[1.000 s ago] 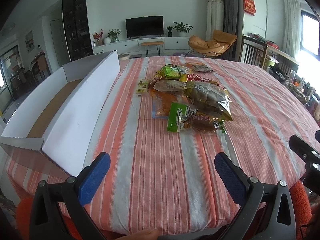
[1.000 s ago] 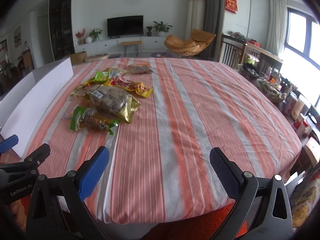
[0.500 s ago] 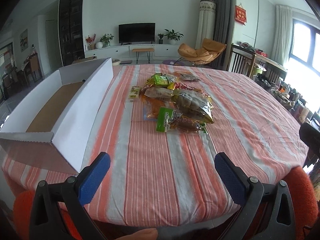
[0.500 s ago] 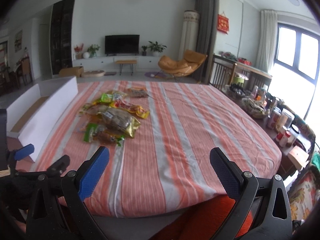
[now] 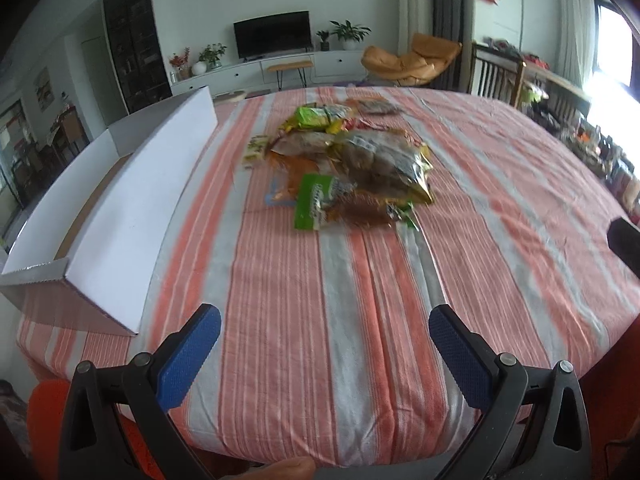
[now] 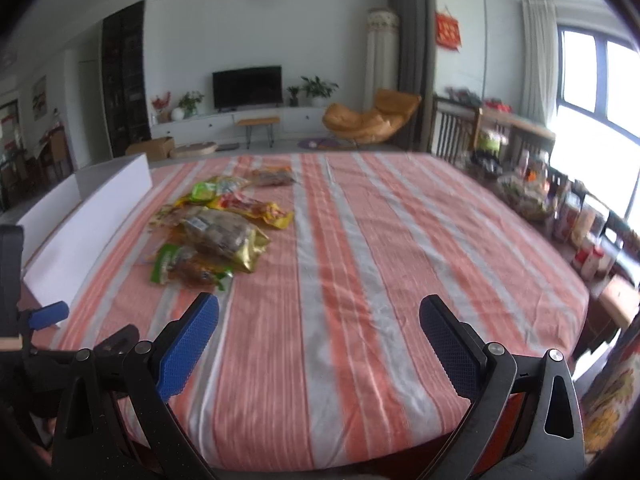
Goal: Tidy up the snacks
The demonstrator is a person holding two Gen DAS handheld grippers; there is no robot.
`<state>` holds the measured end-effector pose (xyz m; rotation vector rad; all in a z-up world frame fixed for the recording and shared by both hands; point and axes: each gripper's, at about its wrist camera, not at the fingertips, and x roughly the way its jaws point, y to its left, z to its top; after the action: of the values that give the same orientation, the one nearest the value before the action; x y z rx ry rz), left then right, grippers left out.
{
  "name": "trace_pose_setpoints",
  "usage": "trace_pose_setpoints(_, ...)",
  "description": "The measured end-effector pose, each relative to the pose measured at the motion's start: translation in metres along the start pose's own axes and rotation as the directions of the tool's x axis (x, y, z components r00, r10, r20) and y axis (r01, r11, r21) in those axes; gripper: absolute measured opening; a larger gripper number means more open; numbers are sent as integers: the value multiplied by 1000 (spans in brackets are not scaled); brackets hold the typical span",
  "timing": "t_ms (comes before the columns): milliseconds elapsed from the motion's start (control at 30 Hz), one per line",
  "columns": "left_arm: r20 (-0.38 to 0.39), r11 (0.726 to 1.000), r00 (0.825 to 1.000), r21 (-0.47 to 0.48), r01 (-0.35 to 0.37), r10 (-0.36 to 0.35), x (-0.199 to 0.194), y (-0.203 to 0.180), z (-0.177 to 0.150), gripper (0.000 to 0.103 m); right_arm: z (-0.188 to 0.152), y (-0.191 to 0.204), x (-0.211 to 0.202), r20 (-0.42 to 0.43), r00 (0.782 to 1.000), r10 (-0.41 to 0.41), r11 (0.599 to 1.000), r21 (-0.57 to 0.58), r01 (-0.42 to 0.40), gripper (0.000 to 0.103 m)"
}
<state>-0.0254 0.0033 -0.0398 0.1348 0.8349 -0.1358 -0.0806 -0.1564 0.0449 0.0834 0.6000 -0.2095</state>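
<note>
A pile of snack packets (image 5: 352, 160) lies in the middle of the striped round table (image 5: 320, 300); it also shows in the right wrist view (image 6: 216, 232). The nearest packet is green (image 5: 316, 200) with brown contents. A long white cardboard box (image 5: 120, 208) lies open along the table's left edge. My left gripper (image 5: 325, 352) is open and empty over the near table edge, well short of the pile. My right gripper (image 6: 319, 340) is open and empty, to the right of the pile. The left gripper's blue pad (image 6: 48, 315) shows at the right view's left edge.
A side table with jars and bottles (image 6: 560, 208) stands to the right of the table. An orange chair seat (image 5: 48, 412) sits under the near edge. A TV (image 6: 247, 87) and an armchair (image 6: 372, 120) are at the far wall.
Both grippers have moved forward over the table toward the snacks after pulling back. Both stay open and empty. The snacks and the box have not moved.
</note>
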Motion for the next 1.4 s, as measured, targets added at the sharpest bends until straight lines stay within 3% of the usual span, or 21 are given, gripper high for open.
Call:
trace_pose_setpoints(167, -18, 999, 1000, 52, -3, 4, 7, -12, -4, 103, -11, -28, 24, -73, 997, 4, 994, 108, 4, 102)
trace_pose_setpoints(333, -4, 999, 1000, 51, -4, 4, 1, -10, -3, 103, -9, -42, 25, -81, 997, 5, 986, 168, 9, 102)
trace_pose_setpoints(800, -25, 1000, 1000, 30, -11, 12, 8, 0, -8, 103, -13, -35, 20, -81, 997, -1, 994, 108, 9, 102)
trace_pose_setpoints(1067, -107, 999, 994, 34, -8, 12, 46, -3, 4, 103, -18, -35, 34, -126, 992, 21, 993, 116, -7, 102)
trace_pose_setpoints(1233, -158, 999, 987, 44, -25, 32, 76, -3, 7, 103, -28, -41, 58, -195, 977, 84, 986, 155, -54, 102)
trace_pose_setpoints(1400, -169, 1000, 986, -10, 4, -6, 90, 8, 7, 103, -28, -69, 83, -230, 971, 66, 973, 230, -12, 102)
